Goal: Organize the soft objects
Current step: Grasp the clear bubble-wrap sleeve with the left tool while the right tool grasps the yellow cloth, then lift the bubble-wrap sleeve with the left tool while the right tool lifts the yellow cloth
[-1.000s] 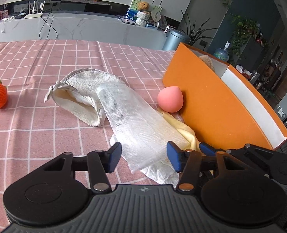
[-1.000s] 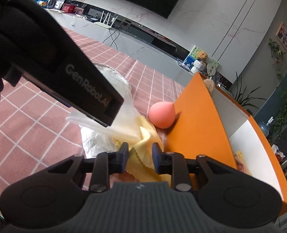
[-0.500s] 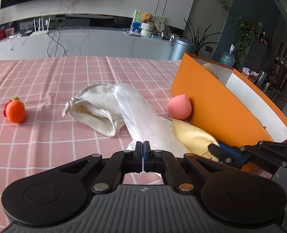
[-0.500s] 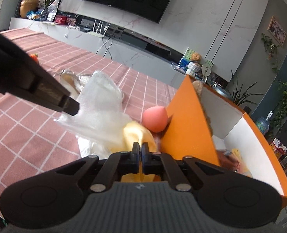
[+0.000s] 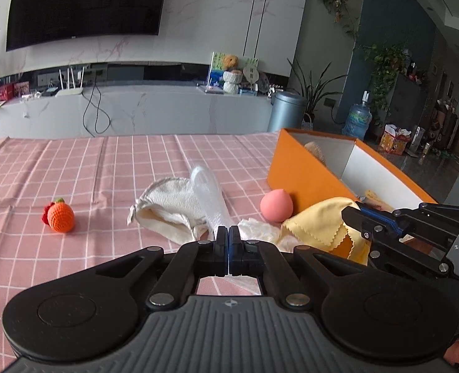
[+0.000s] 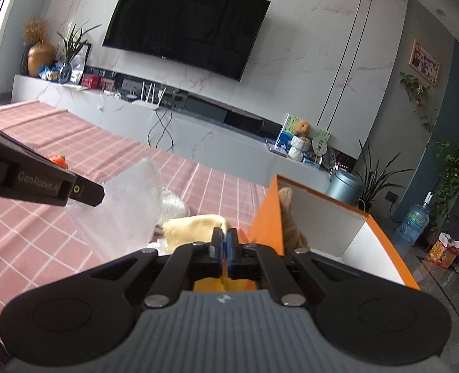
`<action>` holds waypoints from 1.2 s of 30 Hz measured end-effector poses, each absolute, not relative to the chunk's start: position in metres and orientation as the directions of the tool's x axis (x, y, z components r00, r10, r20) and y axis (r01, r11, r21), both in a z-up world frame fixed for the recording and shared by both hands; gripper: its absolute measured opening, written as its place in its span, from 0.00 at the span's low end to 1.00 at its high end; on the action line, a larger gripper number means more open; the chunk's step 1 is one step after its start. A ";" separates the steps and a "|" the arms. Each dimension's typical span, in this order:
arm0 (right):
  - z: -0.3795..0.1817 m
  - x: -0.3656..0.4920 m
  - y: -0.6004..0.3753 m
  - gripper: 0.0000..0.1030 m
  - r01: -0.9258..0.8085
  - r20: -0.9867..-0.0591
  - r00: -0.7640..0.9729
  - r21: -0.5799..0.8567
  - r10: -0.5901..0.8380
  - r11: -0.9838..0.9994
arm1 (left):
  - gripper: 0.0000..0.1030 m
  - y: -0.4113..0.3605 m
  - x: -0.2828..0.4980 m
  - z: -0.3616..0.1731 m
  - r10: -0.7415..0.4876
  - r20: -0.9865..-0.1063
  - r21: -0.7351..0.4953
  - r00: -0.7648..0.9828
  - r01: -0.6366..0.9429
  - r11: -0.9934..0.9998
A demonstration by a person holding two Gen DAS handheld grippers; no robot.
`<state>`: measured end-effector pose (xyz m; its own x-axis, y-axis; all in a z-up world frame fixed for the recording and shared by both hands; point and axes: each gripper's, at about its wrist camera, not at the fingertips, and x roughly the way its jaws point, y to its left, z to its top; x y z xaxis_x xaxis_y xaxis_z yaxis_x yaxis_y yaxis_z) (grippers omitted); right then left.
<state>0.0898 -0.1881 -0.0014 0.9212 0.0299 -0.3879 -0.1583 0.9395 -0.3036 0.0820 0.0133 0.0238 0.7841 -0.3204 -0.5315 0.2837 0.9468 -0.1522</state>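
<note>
My left gripper (image 5: 228,237) is shut on a sheer white mesh cloth (image 5: 209,197) and holds it lifted off the table; the cloth also shows in the right wrist view (image 6: 130,205). My right gripper (image 6: 224,242) is shut on a yellow cloth (image 6: 195,227), raised beside the orange box (image 6: 265,214); the yellow cloth also hangs in the left wrist view (image 5: 319,223). A cream cloth bag (image 5: 167,206), a crumpled white cloth (image 5: 257,230), a pink egg-shaped sponge (image 5: 276,205) and a crocheted orange toy (image 5: 60,216) lie on the pink checked tablecloth (image 5: 74,168).
The orange box (image 5: 304,177) has white inner walls and a divider, with a tan plush item (image 6: 291,220) in its far compartment. A TV console stands beyond the table's far edge. A water bottle (image 5: 358,119) and plants stand at the right.
Both grippers closed, the left on the mesh cloth and the right on the yellow cloth, then lifted them up and back from the table.
</note>
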 end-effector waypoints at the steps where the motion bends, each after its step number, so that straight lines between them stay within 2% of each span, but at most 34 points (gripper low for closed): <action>1: 0.002 0.088 -0.189 0.00 -0.157 -0.379 0.925 -0.300 0.033 0.941 | 0.00 0.013 0.079 0.027 -0.320 -0.525 -0.149 0.789 0.286 0.947; 10: 0.029 0.066 -0.196 0.00 -0.156 -0.326 0.943 -0.251 0.068 0.955 | 0.00 0.006 0.061 0.047 -0.322 -0.478 -0.114 0.817 0.306 0.945; 13: 0.031 0.063 -0.197 0.00 -0.170 -0.332 0.939 -0.234 0.086 0.957 | 0.00 0.004 0.060 0.047 -0.316 -0.491 -0.101 0.812 0.307 0.946; 17: 0.021 0.059 -0.197 0.00 -0.205 -0.369 0.921 -0.193 0.123 0.959 | 0.00 0.013 0.061 0.034 -0.330 -0.534 -0.138 0.778 0.305 0.942; 22: -0.011 0.061 -0.191 0.00 -0.245 -0.460 0.874 -0.132 0.159 0.960 | 0.00 0.033 0.064 0.000 -0.338 -0.627 -0.213 0.702 0.263 0.941; 31: -0.050 0.076 -0.201 0.00 -0.224 -0.568 0.812 -0.092 0.134 0.970 | 0.02 0.048 0.071 -0.044 -0.285 -0.721 -0.212 0.632 0.191 0.958; 34: -0.056 0.083 -0.206 0.00 -0.216 -0.598 0.791 -0.072 0.132 0.974 | 0.13 0.050 0.070 -0.048 -0.290 -0.727 -0.225 0.623 0.184 0.957; 36: -0.059 0.085 -0.208 0.00 -0.213 -0.613 0.778 -0.056 0.135 0.975 | 0.39 0.049 0.067 -0.047 -0.284 -0.722 -0.213 0.631 0.188 0.959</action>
<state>0.0851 -0.2078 -0.0591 0.7784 0.1351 -0.6130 -0.2135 0.9753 -0.0561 0.0669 0.0487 -0.0466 0.6311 -0.2837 -0.7219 0.1879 0.9589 -0.2125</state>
